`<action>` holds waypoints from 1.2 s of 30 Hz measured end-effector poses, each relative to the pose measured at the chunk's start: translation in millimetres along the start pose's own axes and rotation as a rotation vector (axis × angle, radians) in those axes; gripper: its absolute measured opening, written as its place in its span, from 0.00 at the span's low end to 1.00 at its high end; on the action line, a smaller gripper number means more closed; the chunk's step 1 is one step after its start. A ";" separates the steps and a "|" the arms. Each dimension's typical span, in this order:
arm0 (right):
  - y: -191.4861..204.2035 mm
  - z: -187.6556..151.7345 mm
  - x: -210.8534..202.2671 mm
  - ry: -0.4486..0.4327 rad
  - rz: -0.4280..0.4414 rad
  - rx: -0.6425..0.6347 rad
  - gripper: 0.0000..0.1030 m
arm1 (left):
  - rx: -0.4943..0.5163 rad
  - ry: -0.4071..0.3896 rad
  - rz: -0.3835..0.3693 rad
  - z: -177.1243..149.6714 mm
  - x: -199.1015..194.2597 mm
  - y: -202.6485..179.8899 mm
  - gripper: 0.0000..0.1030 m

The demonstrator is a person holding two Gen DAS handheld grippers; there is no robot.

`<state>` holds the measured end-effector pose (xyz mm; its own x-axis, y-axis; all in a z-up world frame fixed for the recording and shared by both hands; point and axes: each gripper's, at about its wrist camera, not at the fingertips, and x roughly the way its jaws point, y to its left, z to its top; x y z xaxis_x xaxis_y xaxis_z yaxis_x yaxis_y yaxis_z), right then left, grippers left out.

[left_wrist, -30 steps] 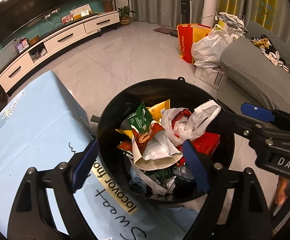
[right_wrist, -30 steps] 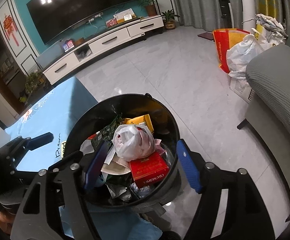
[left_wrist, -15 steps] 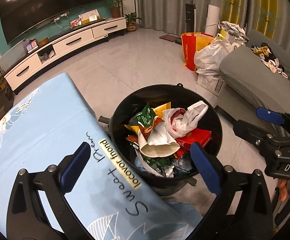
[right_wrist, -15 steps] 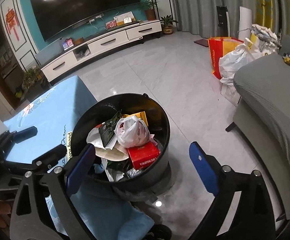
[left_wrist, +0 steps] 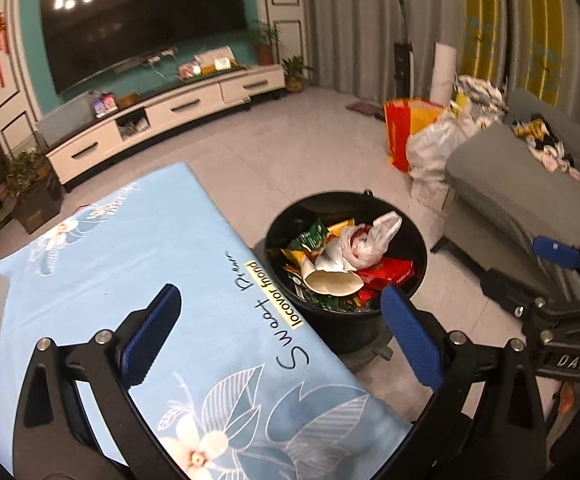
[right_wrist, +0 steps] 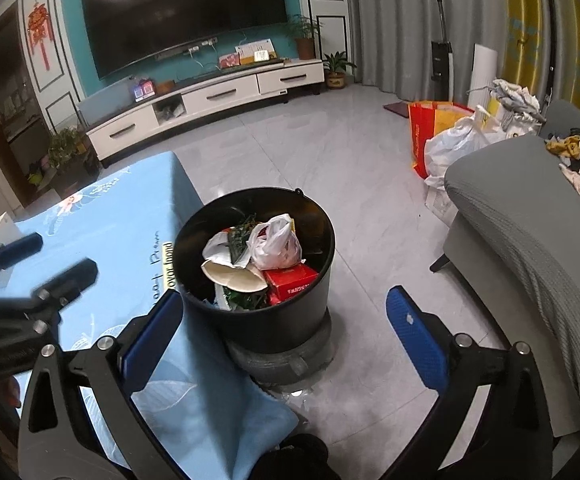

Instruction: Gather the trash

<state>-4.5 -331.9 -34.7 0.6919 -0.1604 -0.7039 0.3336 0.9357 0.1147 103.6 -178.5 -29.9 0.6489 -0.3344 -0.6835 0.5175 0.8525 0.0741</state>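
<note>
One black trash bin (right_wrist: 274,320) stands on the floor, and in it lie one white plastic bag (right_wrist: 274,246), one red carton (right_wrist: 292,283), one crushed paper cup (right_wrist: 232,276) and at least two green snack wrappers (left_wrist: 310,236) – more may sit underneath (the pile hides them). There are two grippers in all: the left gripper (left_wrist: 278,336) and the right gripper (right_wrist: 286,336), each with two blue-padded fingers spread wide. One table with a light blue cloth (left_wrist: 110,264) sits beside the bin. Farther off – one television (right_wrist: 178,12), one white low cabinet (right_wrist: 210,100), one grey sofa (right_wrist: 530,220), one red-and-yellow shopping bag (right_wrist: 424,128) and one large white sack (right_wrist: 454,144). Potted plants number four.
</note>
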 end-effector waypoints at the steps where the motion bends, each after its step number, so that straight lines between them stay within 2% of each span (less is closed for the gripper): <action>1: 1.7 -1.1 -4.1 -0.005 0.002 -0.004 0.97 | -0.011 -0.006 0.002 -0.7 -7.8 1.9 0.97; 3: 5.8 -4.6 -14.7 -0.016 0.005 -0.010 0.97 | -0.027 -0.008 0.021 -1.7 -22.7 4.7 0.97; 6: 10.2 -8.3 -27.2 -0.029 0.004 -0.016 0.97 | -0.012 0.003 0.154 -3.6 -40.3 4.1 0.97; 7: 11.7 -9.6 -30.6 -0.031 0.005 -0.020 0.97 | -0.011 -0.004 0.169 -5.5 -46.4 4.8 0.97; 11: 18.2 -12.8 -44.9 -0.041 0.004 -0.031 0.97 | -0.071 -0.001 0.103 -12.6 -68.3 16.6 0.97; 16: 28.9 -16.7 -63.5 -0.058 0.011 -0.047 0.97 | -0.110 -0.005 0.113 -19.3 -89.5 25.9 0.97; 22: 41.1 -19.1 -79.7 -0.072 -0.002 -0.091 0.97 | -0.091 -0.031 0.127 -22.9 -107.4 19.7 0.97; 36: 36.5 -22.8 -62.5 -0.032 -0.003 -0.065 0.97 | -0.084 -0.023 0.119 -26.4 -111.9 14.5 0.97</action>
<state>-50.2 -280.5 -2.5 0.7116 -0.1724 -0.6811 0.2941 0.9535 0.0660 23.8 -118.1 28.4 0.7158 -0.2368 -0.6569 0.3878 0.9171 0.0921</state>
